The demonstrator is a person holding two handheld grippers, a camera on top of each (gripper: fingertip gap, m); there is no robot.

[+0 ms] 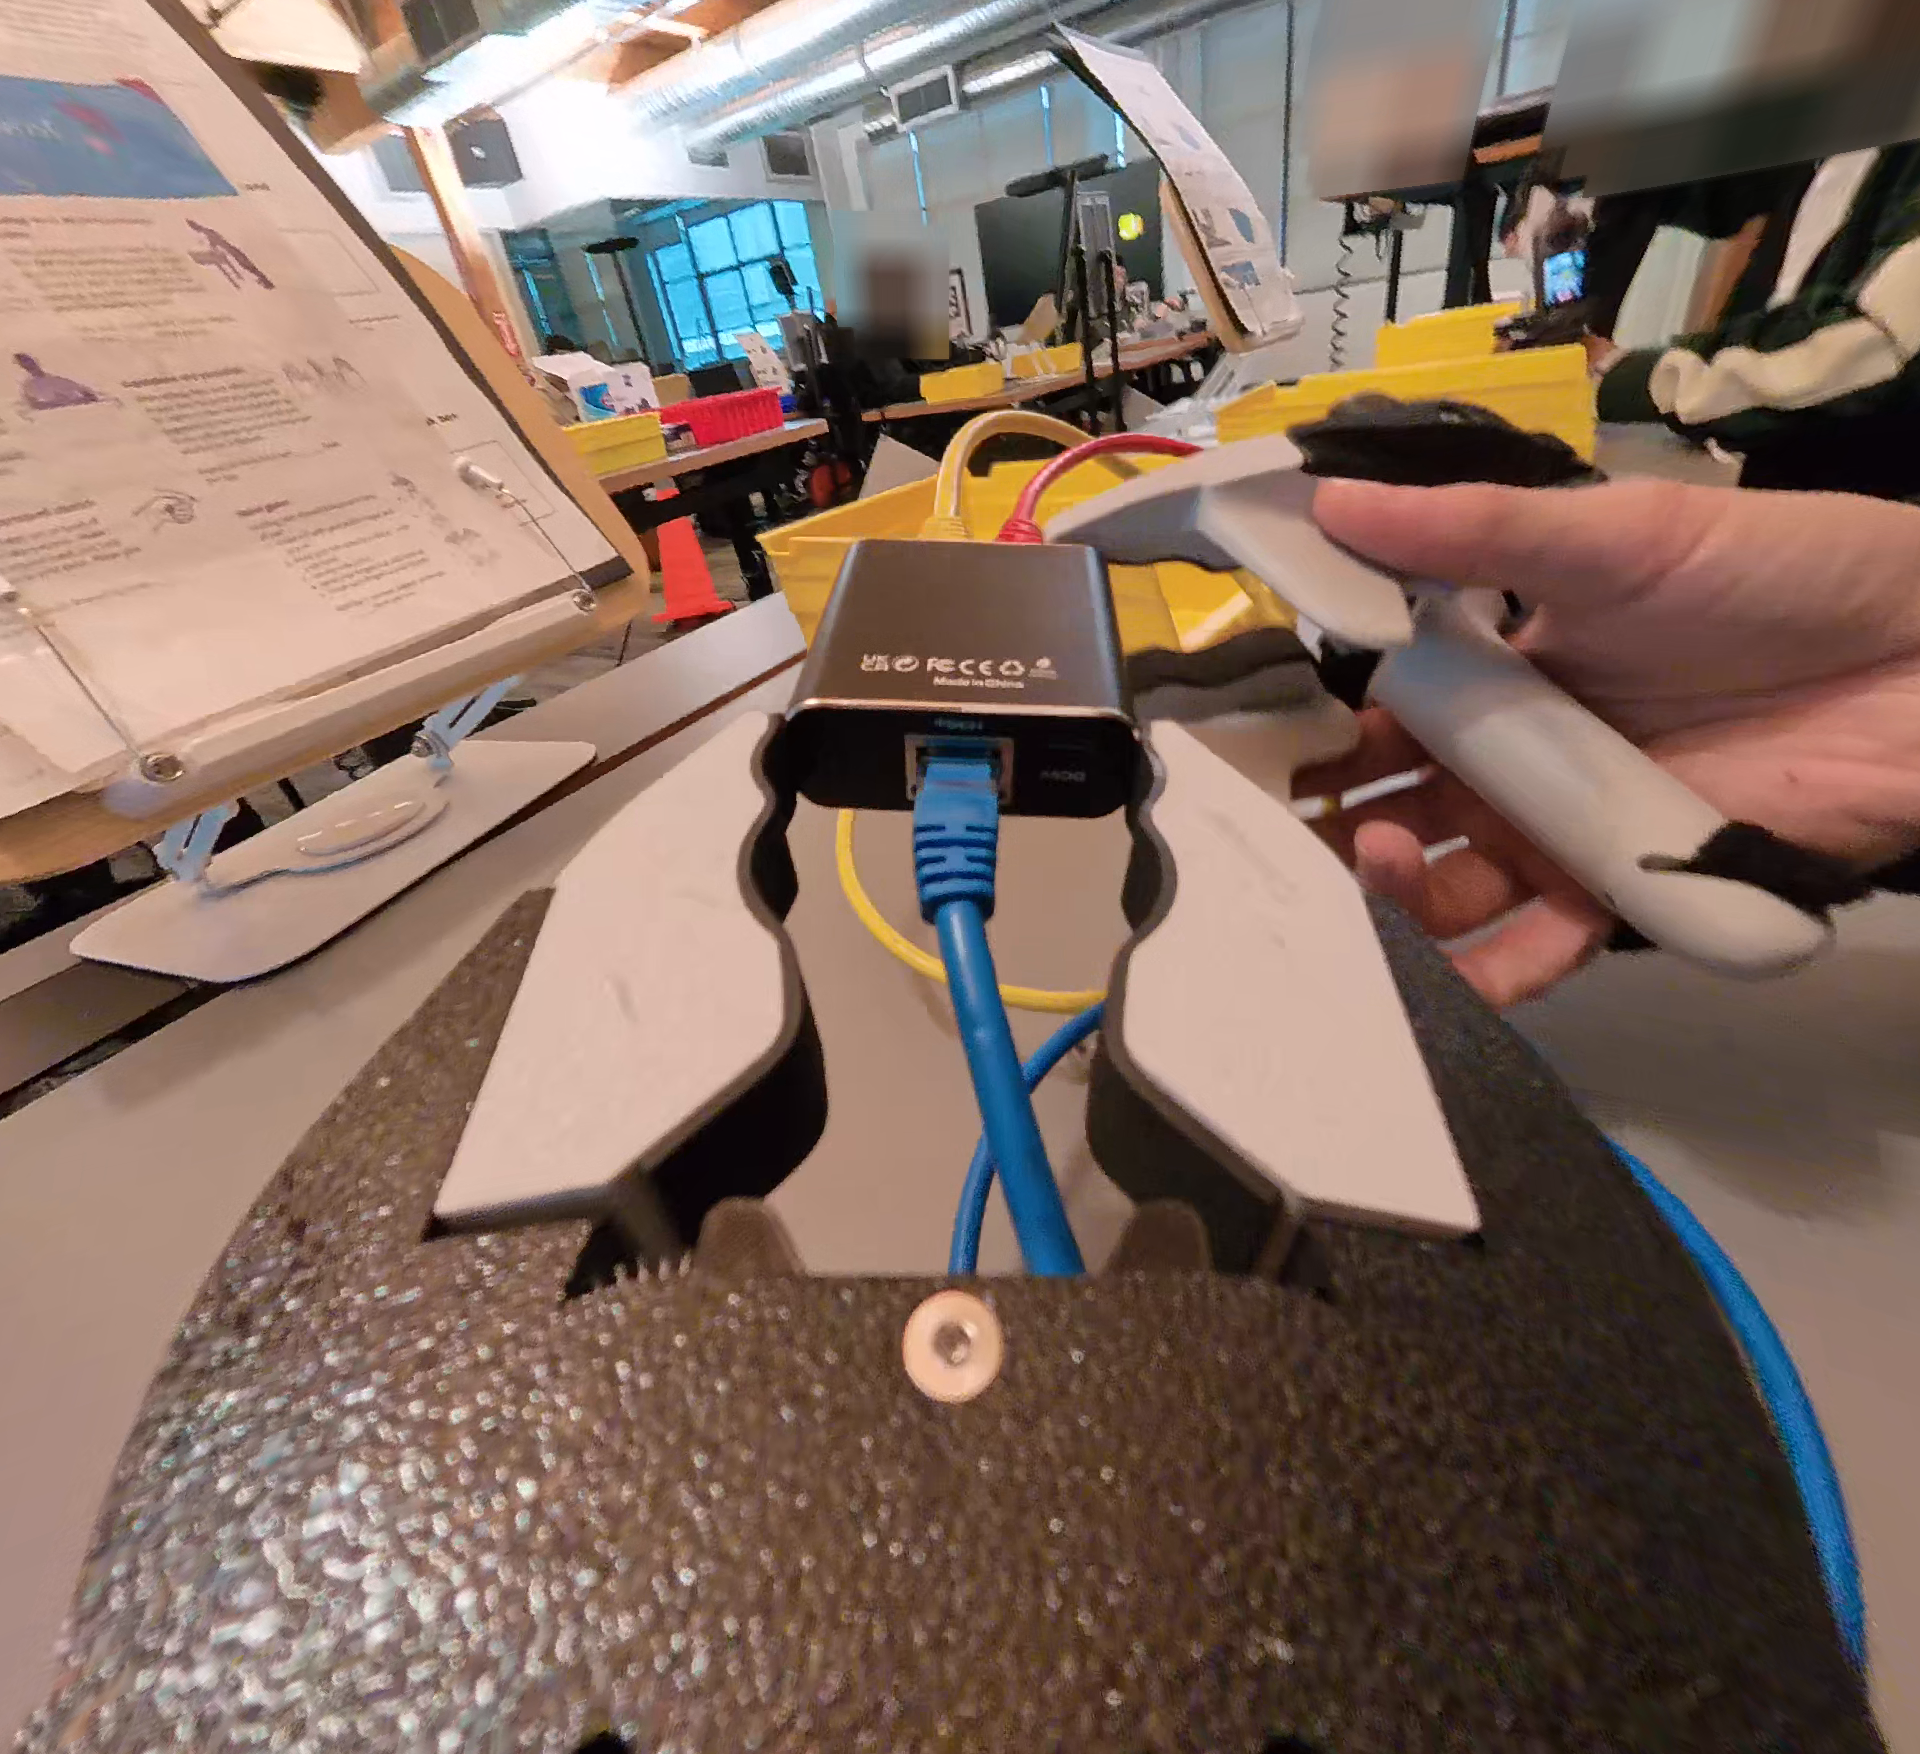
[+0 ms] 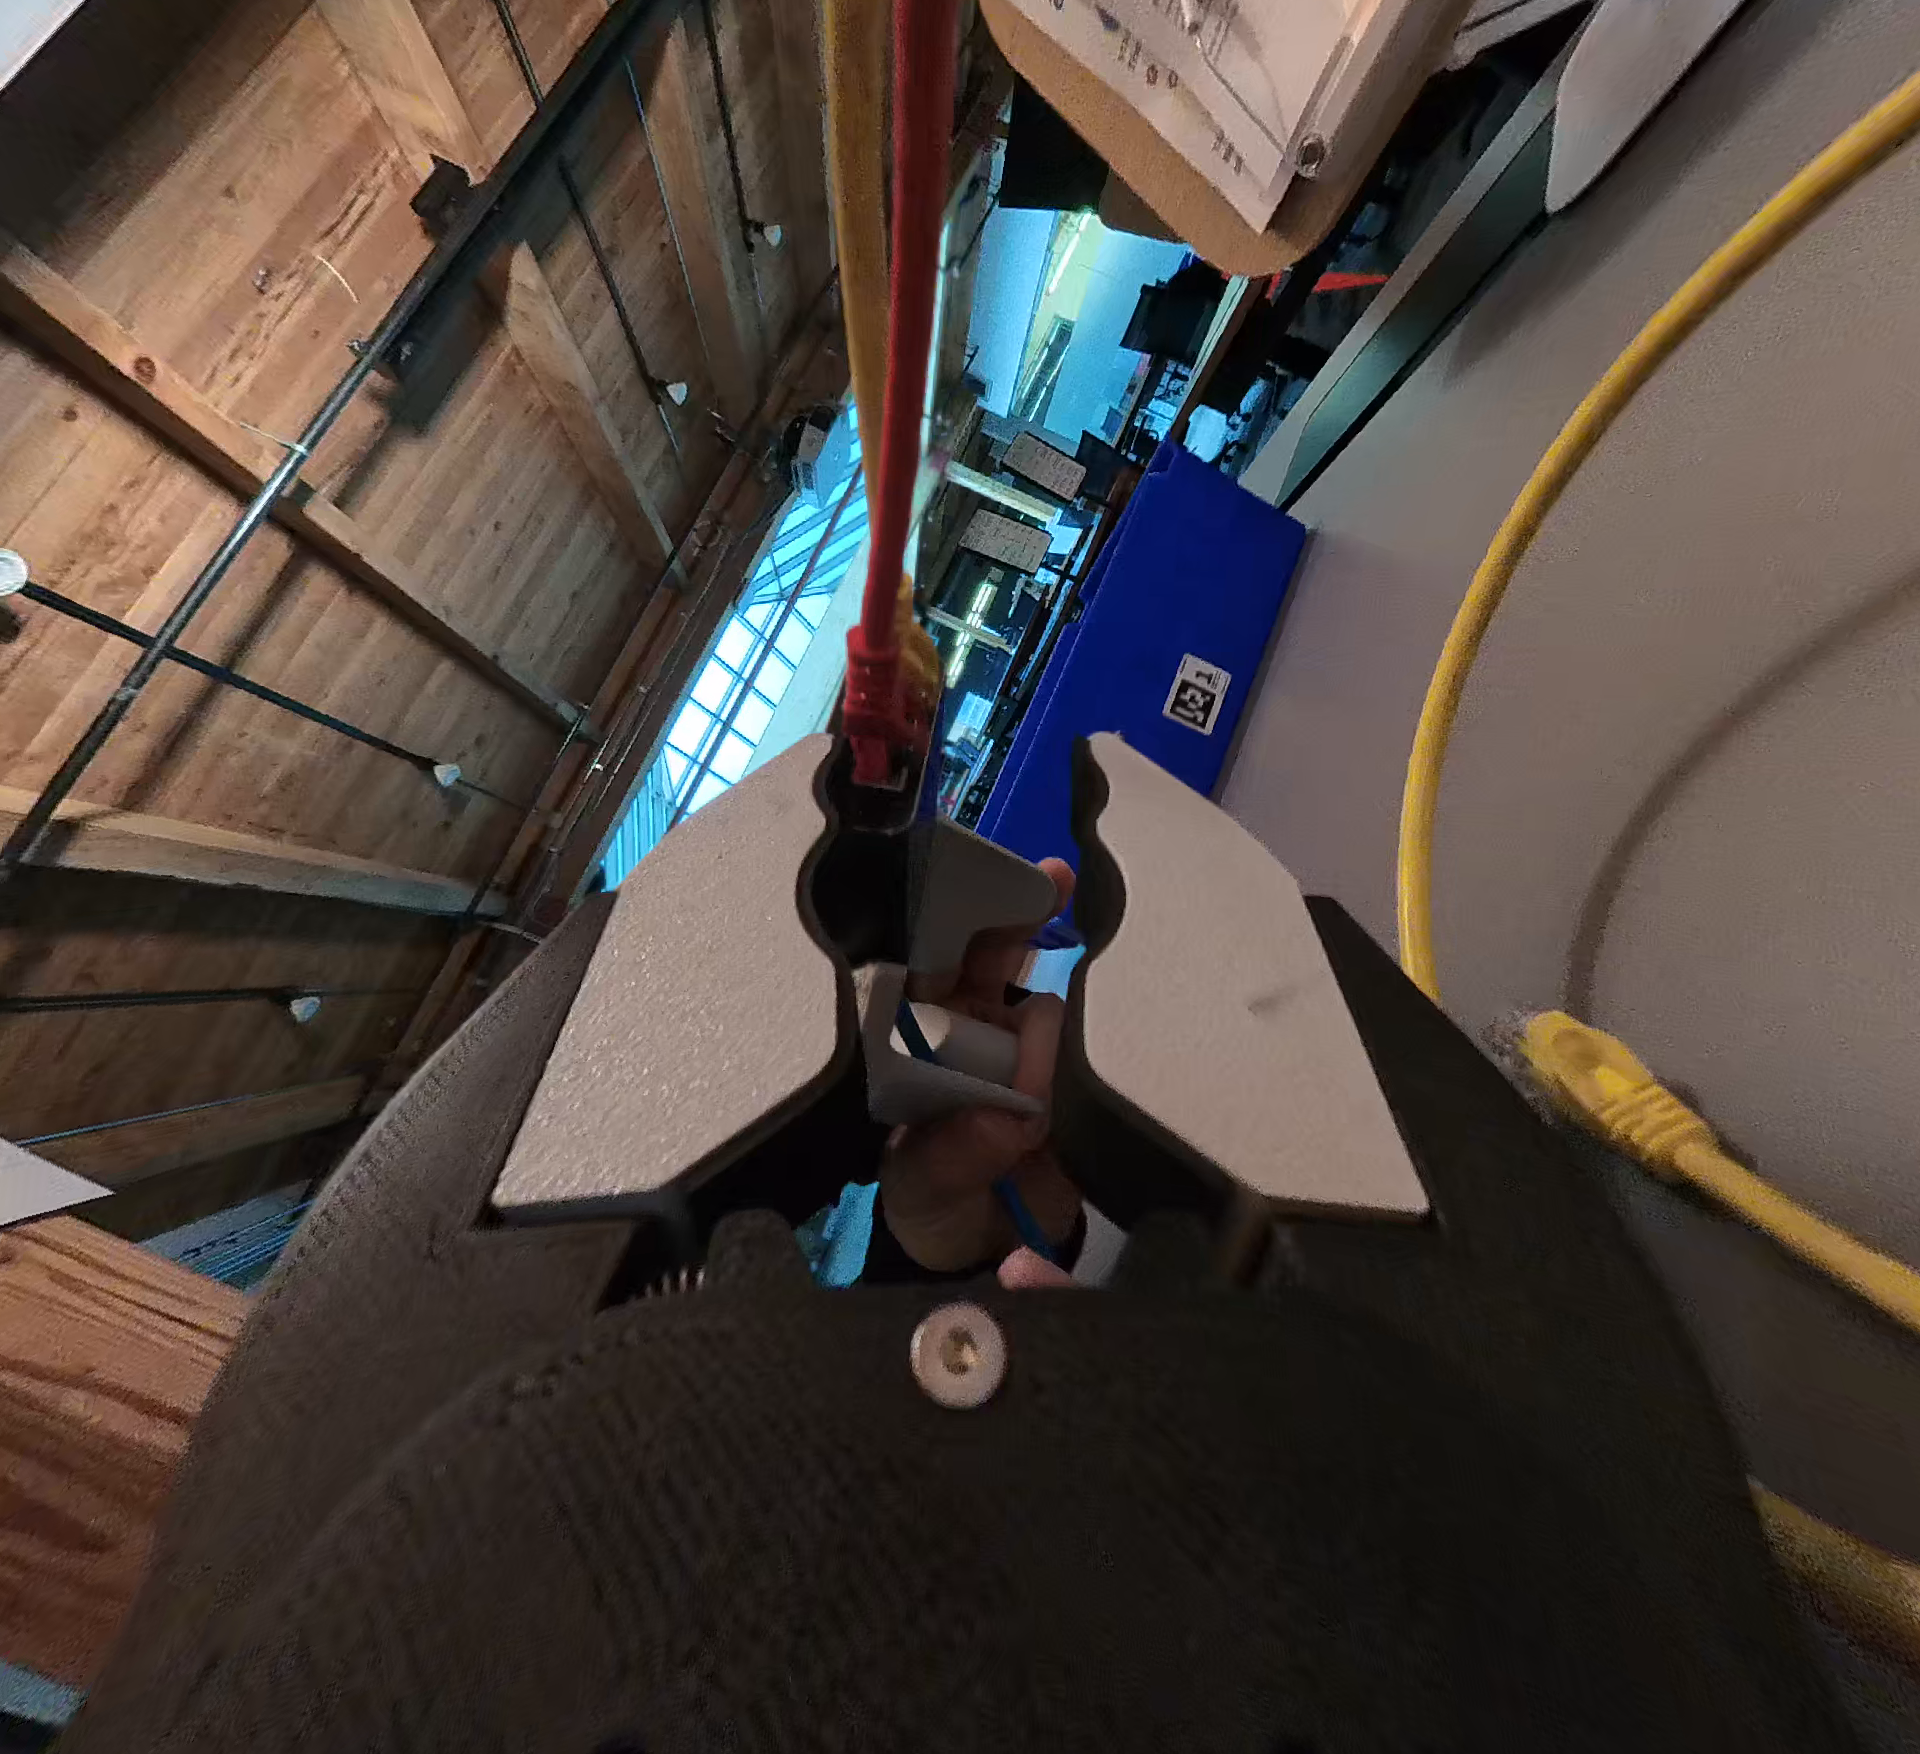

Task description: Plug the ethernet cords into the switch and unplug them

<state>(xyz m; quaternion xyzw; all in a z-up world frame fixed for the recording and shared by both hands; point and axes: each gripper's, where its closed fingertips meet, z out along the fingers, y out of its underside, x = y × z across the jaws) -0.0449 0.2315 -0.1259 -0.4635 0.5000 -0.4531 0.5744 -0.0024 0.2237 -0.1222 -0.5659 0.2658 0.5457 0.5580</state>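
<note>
Gripping the switch point(image 1: 961, 665) by its two sides, our left gripper point(image 1: 958, 769) points level and forward over the grey table point(image 1: 260, 1133), its fingertips clamped on the black box near its closer end. A blue cord point(image 1: 961, 883) is plugged into the port facing us and runs back between the fingers. At the far end a yellow cord point(image 1: 977, 457) and a red cord point(image 1: 1081, 457) are plugged in and arch upward.

From the right, our right gripper point(image 1: 1278, 541) comes in sideways above the switch's far end, held in a hand point(image 1: 1662, 665) whose fingers wrap the handle, wrist out toward the right edge. In its own view the right gripper point(image 2: 971, 769) is rolled hard over, the ceiling on one side and the table on the other. Its jaws stand apart; the left fingertip lies right by the red plug point(image 2: 878, 717), the other finger clear of it, so nothing is pinched.

A loose yellow plug point(image 2: 1600, 1091) lies on the table. A document stand point(image 1: 260, 416) sits to the left, with a yellow bin point(image 1: 831, 551) behind the switch.
</note>
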